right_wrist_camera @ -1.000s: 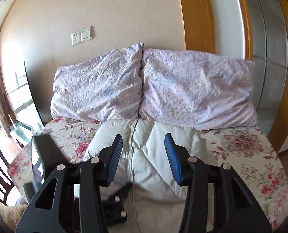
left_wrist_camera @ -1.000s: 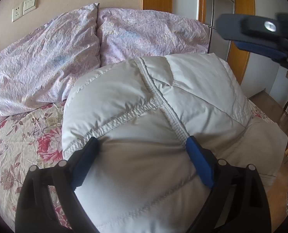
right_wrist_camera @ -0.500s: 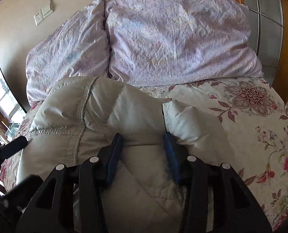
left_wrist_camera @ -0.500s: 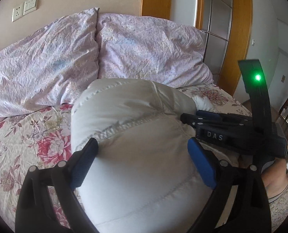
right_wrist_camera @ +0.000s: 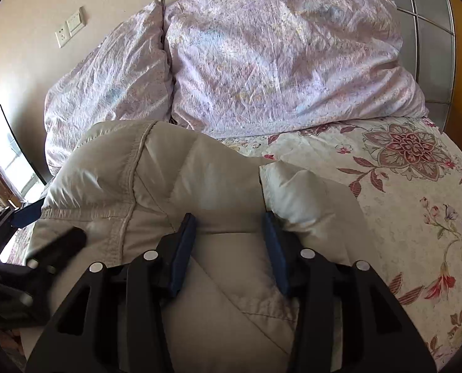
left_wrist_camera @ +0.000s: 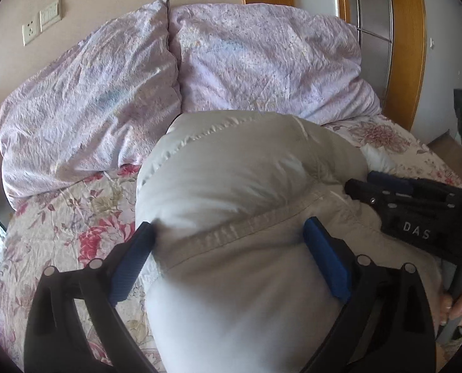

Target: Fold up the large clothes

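Observation:
A puffy light-grey down jacket (left_wrist_camera: 243, 186) lies bunched on the floral bedspread (left_wrist_camera: 75, 217); it also fills the lower middle of the right wrist view (right_wrist_camera: 175, 186). My left gripper (left_wrist_camera: 227, 233) is open, its blue pads pressed against the jacket's folded bulk on either side of a stitched seam. My right gripper (right_wrist_camera: 231, 227) is open, its pads set on the jacket's right part beside a loose whiter flap (right_wrist_camera: 302, 195). The right gripper shows at the right of the left wrist view (left_wrist_camera: 417, 199); the left gripper shows at the left edge of the right wrist view (right_wrist_camera: 19, 248).
Two crumpled lilac pillows (right_wrist_camera: 277, 59) lean on the wall behind the jacket. Wall sockets (left_wrist_camera: 41, 25) sit upper left. A wooden door frame (left_wrist_camera: 405, 46) and glass door stand at the right. The bedspread (right_wrist_camera: 417, 192) lies bare right of the jacket.
The jacket's raised half has been folded over and lowered onto the bed toward the pillows. Both grippers came down onto it; the right one moved from above the bed onto the jacket.

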Motion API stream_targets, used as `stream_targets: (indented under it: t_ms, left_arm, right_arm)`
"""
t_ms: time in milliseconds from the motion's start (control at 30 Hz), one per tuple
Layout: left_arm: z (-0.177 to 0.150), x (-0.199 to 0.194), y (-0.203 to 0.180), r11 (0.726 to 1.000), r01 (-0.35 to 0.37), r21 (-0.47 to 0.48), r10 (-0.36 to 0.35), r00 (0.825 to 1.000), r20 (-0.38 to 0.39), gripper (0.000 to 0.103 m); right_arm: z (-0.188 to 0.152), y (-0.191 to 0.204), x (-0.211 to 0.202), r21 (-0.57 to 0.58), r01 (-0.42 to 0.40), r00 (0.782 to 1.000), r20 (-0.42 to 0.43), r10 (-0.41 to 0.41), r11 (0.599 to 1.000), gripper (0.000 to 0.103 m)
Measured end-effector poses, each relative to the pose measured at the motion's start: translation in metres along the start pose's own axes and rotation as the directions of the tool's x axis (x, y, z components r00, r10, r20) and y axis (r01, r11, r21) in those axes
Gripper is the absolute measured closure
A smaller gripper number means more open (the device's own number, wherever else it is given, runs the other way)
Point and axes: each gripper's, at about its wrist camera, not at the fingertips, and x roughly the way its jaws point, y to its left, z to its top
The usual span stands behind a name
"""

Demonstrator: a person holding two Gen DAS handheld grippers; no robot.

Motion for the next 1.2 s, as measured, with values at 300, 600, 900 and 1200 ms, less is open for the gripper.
stream_targets:
  t_ms: [300, 600, 900, 1200]
  left_arm:
    - [0.003, -0.004, 0.012, 0.999, 0.030, -0.015, -0.031, 0.999, -0.042, 0.002]
    - [0.027, -0.014, 0.022, 1.000, 0.008, -0.028, -0.008, 1.000, 0.007, 0.003]
    - [0.021, 0.018, 0.017, 0.999, 0.034, -0.038, -0.035, 0.999, -0.028, 0.002]
    - [0.012, 0.034, 0.011, 0.999, 0.030, -0.041, -0.031, 0.999, -0.015, 0.002]
  right_arm:
    - [0.005, 0.017, -0.020, -0.069, 0.101, 0.995, -0.002, -0.102, 0.993, 0.054]
    - [0.031, 0.008, -0.034, -0.046, 0.116, 0.993, 0.041, -0.115, 0.992, 0.054]
    - [0.010, -0.009, -0.002, -0.041, 0.137, 0.990, 0.028, -0.136, 0.990, 0.049]
    - [0.004, -0.018, 0.011, -0.009, 0.106, 0.994, 0.019, -0.106, 0.994, 0.047]
